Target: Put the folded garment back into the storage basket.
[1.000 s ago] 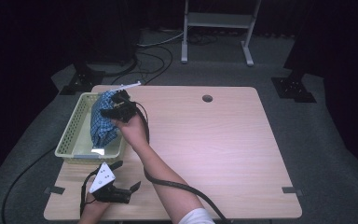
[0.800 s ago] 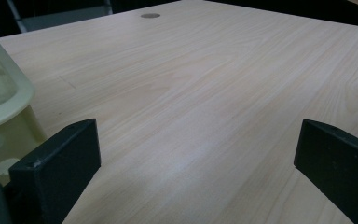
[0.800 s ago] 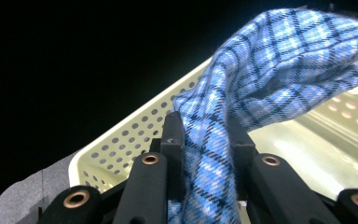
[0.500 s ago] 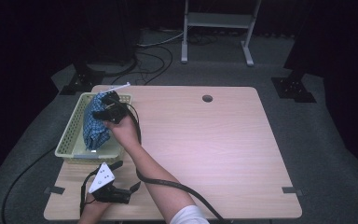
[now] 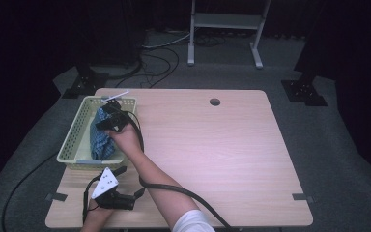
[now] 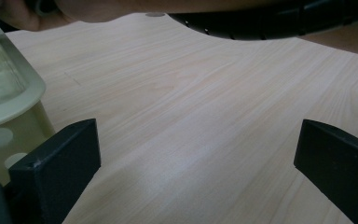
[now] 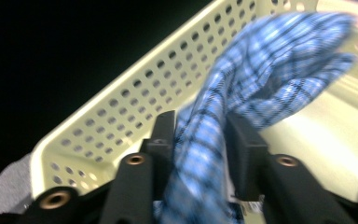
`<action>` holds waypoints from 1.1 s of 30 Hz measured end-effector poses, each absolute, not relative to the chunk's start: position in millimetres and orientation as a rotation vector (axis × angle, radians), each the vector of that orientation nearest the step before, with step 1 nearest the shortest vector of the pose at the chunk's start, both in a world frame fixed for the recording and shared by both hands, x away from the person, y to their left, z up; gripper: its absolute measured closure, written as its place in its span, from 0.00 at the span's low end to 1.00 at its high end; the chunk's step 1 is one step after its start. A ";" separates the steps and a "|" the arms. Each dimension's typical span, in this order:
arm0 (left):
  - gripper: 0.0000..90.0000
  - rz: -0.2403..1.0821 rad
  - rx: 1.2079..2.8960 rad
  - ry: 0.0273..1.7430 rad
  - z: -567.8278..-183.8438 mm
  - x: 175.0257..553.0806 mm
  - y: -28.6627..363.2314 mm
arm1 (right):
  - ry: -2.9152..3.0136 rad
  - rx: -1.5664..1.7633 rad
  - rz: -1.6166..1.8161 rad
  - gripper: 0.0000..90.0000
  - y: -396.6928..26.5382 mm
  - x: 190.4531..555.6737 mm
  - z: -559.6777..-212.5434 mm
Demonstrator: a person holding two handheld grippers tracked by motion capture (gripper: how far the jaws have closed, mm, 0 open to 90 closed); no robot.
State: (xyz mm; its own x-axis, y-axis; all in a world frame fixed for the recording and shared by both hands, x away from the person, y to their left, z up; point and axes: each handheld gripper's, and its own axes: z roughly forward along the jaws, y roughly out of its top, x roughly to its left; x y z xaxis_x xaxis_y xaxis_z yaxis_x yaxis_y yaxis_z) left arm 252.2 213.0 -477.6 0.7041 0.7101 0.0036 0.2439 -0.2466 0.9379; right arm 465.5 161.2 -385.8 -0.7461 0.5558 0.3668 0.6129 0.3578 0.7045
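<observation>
A blue checked cloth [image 5: 101, 142] lies bunched in the pale yellow perforated basket [image 5: 70, 140] at the table's left. My right gripper [image 5: 107, 110] hangs over the basket's far end, and one end of the cloth rises to it. In the right gripper view the cloth [image 7: 270, 79] fills the narrow gap of my right gripper [image 7: 198, 135], touching both jaws, which have just been opening slightly. The basket wall [image 7: 135, 98] runs behind. My left gripper [image 5: 131, 182] rests on the table near the front edge, open, with only bare tabletop between the jaws of the left gripper [image 6: 196, 154].
The basket's near corner [image 6: 4, 102] stands just left of my left jaw. The person's right forearm [image 5: 149, 169] and the black cable [image 6: 261, 23] cross the table above the left gripper. A round grommet hole [image 5: 215, 102] sits at the far middle of the table [image 5: 232, 154].
My right gripper has carried the cloth leftward and lower, from the basket's inner rim to over its far end. The left gripper has not moved.
</observation>
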 end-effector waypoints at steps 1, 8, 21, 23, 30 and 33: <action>0.00 0.527 1.810 0.755 -477.6 252.4 213.2 | -2.554 -1.090 -1.334 0.64 161.2 466.6 -388.0; 0.00 0.530 1.811 0.755 -477.6 252.6 213.2 | -2.605 -1.110 -1.266 0.32 153.0 467.2 -383.5; 0.00 0.533 1.817 0.758 -477.6 252.4 212.0 | -2.497 -0.988 -1.423 0.11 120.7 452.7 -383.5; 0.00 0.532 1.819 0.758 -477.6 252.4 212.0 | -2.470 -0.943 -1.486 0.11 112.4 450.0 -383.7; 0.00 0.532 1.819 0.762 -477.5 252.6 212.1 | -2.482 -0.926 -1.545 0.11 95.4 442.9 -382.7; 0.00 0.532 1.820 0.764 -477.5 252.7 211.9 | -2.516 -0.938 -1.552 0.11 88.2 437.9 -382.0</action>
State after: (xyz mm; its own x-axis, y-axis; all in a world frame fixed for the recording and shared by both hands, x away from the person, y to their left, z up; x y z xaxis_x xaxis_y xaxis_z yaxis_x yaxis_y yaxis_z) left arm 252.7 211.9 -477.5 0.6981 0.7160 0.0043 0.2532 -0.2525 0.9339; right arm 437.9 88.2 -382.0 -0.8162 0.4705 0.3353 0.5107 0.3161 0.7996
